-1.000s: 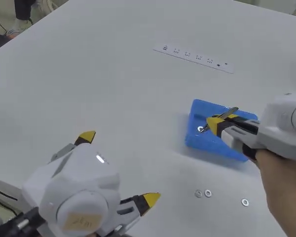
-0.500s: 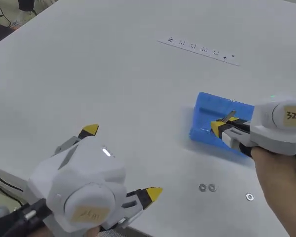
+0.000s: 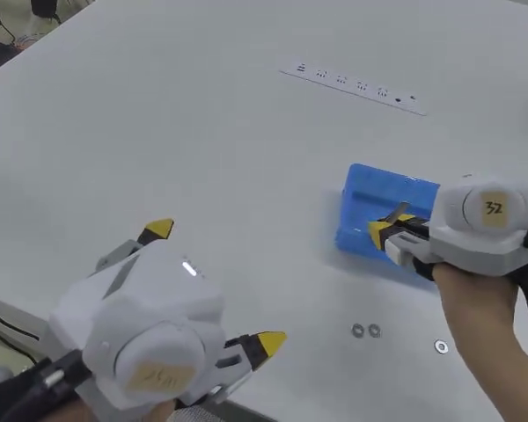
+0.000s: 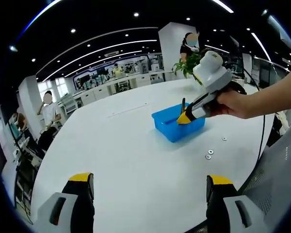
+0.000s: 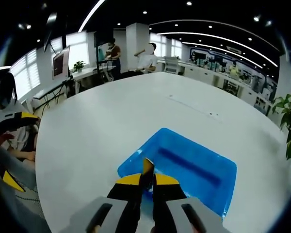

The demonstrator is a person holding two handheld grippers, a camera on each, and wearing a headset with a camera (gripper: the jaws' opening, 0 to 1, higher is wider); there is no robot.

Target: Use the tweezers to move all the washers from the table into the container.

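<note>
1. Roughly right of centre in the head view, the tweezers (image 3: pixel 394 214) are clamped between the yellow-tipped jaws of the right gripper (image 3: pixel 383 230). Their long axis slants from lower left to upper right, over the right part of the blue container (image 3: pixel 370 189).
2. In the right gripper view, one end of the tweezers (image 5: pixel 147 167) pokes forward past the closed jaws of the right gripper (image 5: pixel 148 180) at bottom centre. It points into the container (image 5: pixel 194 165).
3. In the left gripper view, the tweezers (image 4: pixel 183 104) show as a thin dark stick, nearly upright, above the right gripper (image 4: pixel 184 118) and the container (image 4: pixel 167 128).
4. The tweezer tips are too small to make out, so I cannot tell whether they pinch anything.
5. The right gripper hides the container's lower right corner in the head view. The hand (image 3: pixel 471 303) holding it is cut off at the frame's lower right.
6. What lies inside the container is hard to make out; its visible floor reads as plain blue.
7. Three washers (image 3: pixel 374 331) lie on the white table (image 3: pixel 202 132) below the container: two just beside each other, and a third apart to the right.
8. The left gripper (image 3: pixel 213 286) sits at lower left, its jaws spread wide over the table.
</note>
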